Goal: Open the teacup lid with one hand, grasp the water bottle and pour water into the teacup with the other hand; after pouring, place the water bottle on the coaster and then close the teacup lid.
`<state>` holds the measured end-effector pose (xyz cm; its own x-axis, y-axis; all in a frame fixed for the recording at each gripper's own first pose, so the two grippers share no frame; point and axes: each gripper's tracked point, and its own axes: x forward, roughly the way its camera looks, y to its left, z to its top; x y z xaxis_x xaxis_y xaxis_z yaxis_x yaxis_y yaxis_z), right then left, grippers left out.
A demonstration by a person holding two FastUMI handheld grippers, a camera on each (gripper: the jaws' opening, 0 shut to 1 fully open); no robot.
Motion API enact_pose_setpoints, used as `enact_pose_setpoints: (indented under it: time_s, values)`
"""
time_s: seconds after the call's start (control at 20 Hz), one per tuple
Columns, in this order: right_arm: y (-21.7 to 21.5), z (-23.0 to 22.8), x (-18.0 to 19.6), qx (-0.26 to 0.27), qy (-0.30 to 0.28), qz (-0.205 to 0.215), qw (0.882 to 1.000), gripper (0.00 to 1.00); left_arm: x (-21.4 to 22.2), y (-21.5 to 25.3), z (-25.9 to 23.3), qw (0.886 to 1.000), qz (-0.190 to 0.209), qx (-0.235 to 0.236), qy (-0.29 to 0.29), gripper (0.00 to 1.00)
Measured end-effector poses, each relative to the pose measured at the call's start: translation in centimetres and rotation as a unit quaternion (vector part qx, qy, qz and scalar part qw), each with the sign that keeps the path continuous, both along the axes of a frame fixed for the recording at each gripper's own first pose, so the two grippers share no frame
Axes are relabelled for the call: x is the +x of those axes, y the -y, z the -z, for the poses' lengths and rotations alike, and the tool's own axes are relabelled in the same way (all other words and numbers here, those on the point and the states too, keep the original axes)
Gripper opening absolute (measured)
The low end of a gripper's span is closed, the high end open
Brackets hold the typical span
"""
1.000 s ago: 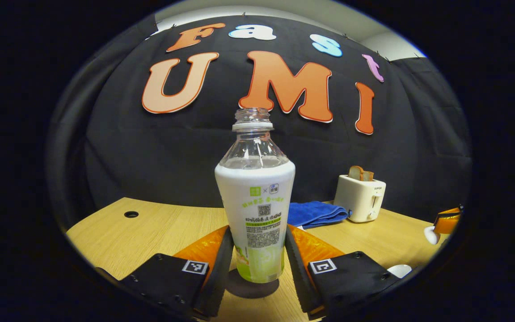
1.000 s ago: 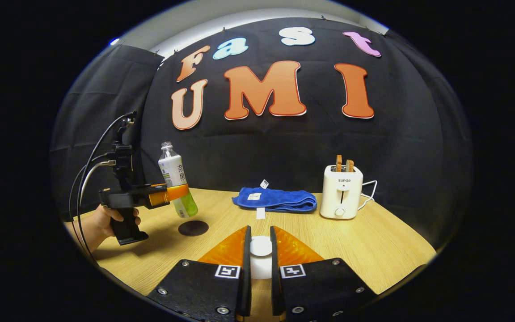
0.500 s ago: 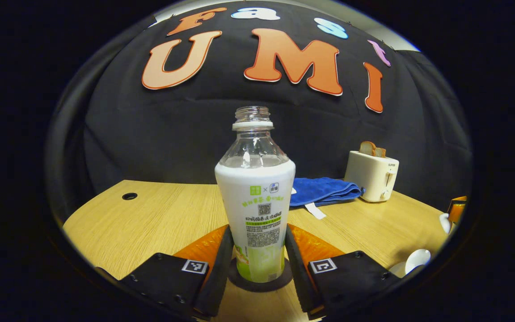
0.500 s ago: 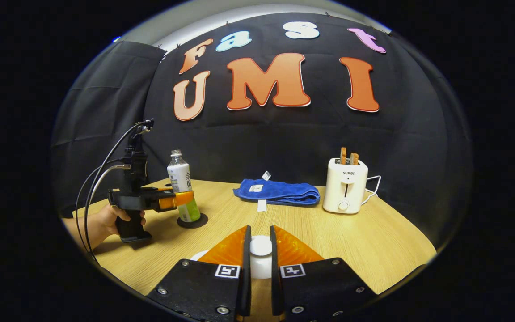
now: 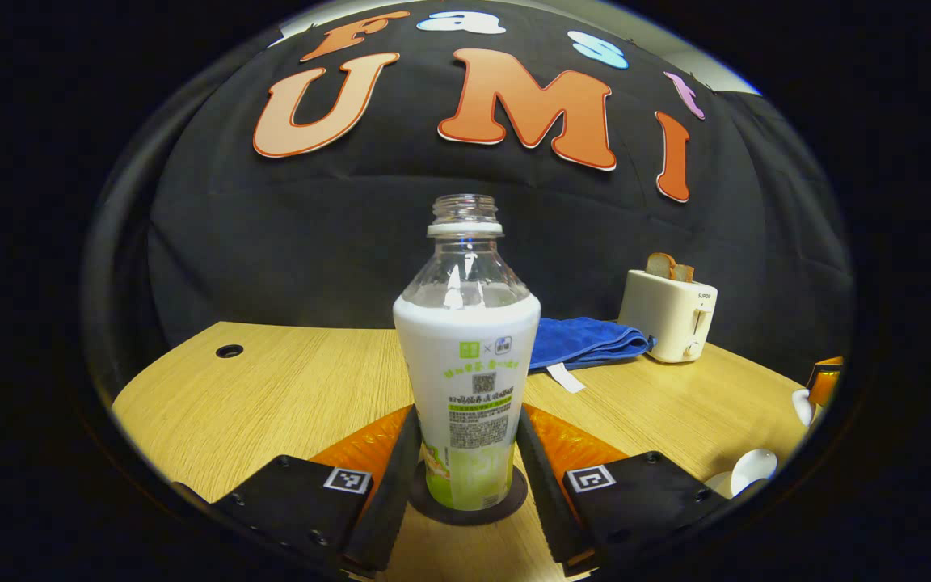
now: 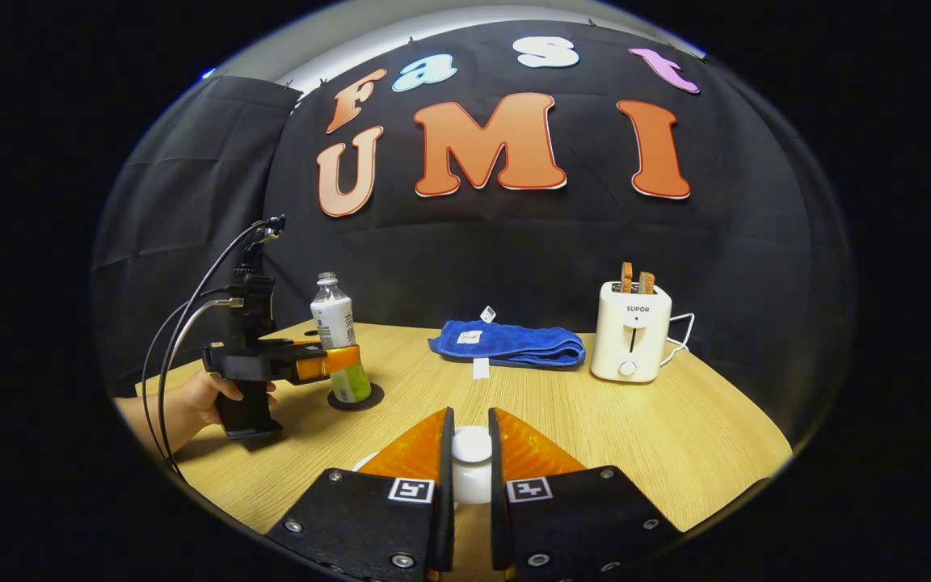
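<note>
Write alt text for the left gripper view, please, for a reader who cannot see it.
The left claw grips an uncapped bottle standing upright on a dark round coaster on a wooden table. Behind to the right lie a blue towel and a white toaster holding bread.

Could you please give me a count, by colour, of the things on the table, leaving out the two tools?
White: 3, the bottle, the toaster and the teacup lid.
Blue: 1, the towel.
Dark: 1, the coaster under the bottle.
Total: 5.
</note>
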<state>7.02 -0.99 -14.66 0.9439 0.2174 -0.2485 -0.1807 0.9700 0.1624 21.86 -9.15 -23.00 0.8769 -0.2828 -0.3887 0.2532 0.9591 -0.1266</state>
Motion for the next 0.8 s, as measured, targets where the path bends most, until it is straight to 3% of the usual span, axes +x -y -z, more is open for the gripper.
enact_pose_setpoints:
  time_s: [0.1, 0.15, 0.2, 0.4, 0.8]
  values:
    - [-0.3, 0.2, -0.1, 0.000, -0.003, -0.004, 1.000, 0.18, -0.3, -0.1, -0.1, 1.000, -0.002, 0.003, -0.002, 0.84]
    - [-0.6, 0.2, -0.2, 0.001, -0.003, -0.007, 1.000, 0.18, -0.7, -0.3, -0.2, 1.000, -0.003, 0.002, -0.005, 0.97]
    - [-0.8, 0.0, -0.2, 0.002, -0.002, -0.009, 1.000, 0.18, -0.8, -0.6, -0.4, 1.000, -0.007, -0.001, -0.004, 1.00]
    - [-2.1, -0.1, -0.4, 0.009, 0.002, -0.021, 1.000, 0.18, -1.9, -0.9, -1.7, 1.000, 0.002, -0.001, 0.017, 1.00]
    - [-5.2, 3.3, -0.2, 0.011, -0.026, -0.039, 0.999, 0.18, -6.0, -1.7, -4.2, 0.996, -0.004, 0.047, 0.073, 1.00]
